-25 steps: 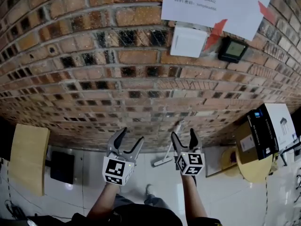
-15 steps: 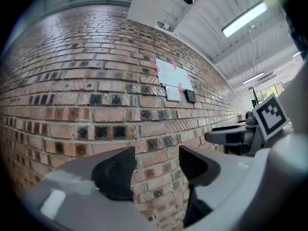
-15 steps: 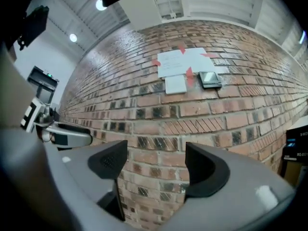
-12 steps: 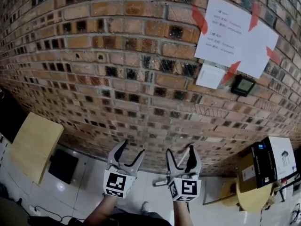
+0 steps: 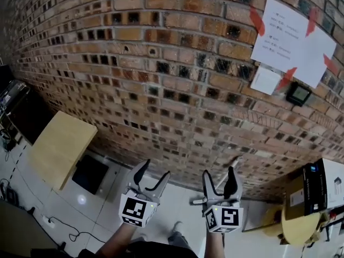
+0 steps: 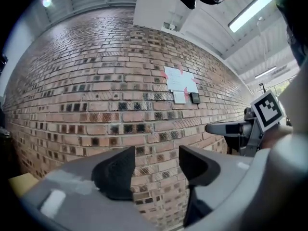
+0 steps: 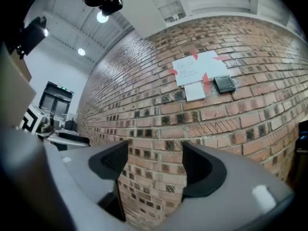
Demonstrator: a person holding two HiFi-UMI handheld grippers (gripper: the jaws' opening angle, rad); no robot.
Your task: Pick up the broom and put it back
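Checking the head view first: left gripper (image 5: 153, 172) and right gripper (image 5: 219, 175) sit low centre, both pointed at the brick wall (image 5: 161, 79), up off the floor (image 5: 177, 208). The broom (image 5: 196, 201) is lower centre-right. Its pale head looks to rest on the floor just left of the right gripper's cube. The handle runs up behind that gripper and leans on the wall, so most of it is hidden. Wooden worktop (image 5: 62, 147) at left, cardboard box (image 5: 322, 184) at lower right, paper notices (image 5: 293, 34) at upper right, all well apart from the broom.

Left gripper view: jaws apart, only brick showing between them, nothing held. The right gripper (image 6: 231, 128) pokes in at the right edge. No broom here.

Right gripper view: jaws spread wide and just been closing a touch, nothing but brick between them. Broom not in frame.

My read: the step in hand is the reach, pick not yet made. I'd tip the right gripper down until the handle shows in its own view and keep it wide. Then I'd set the jaws either side of the handle, low-mid, and close. The risk is nudging the leaning handle so it slides along the wall. The left gripper can steady it higher up.
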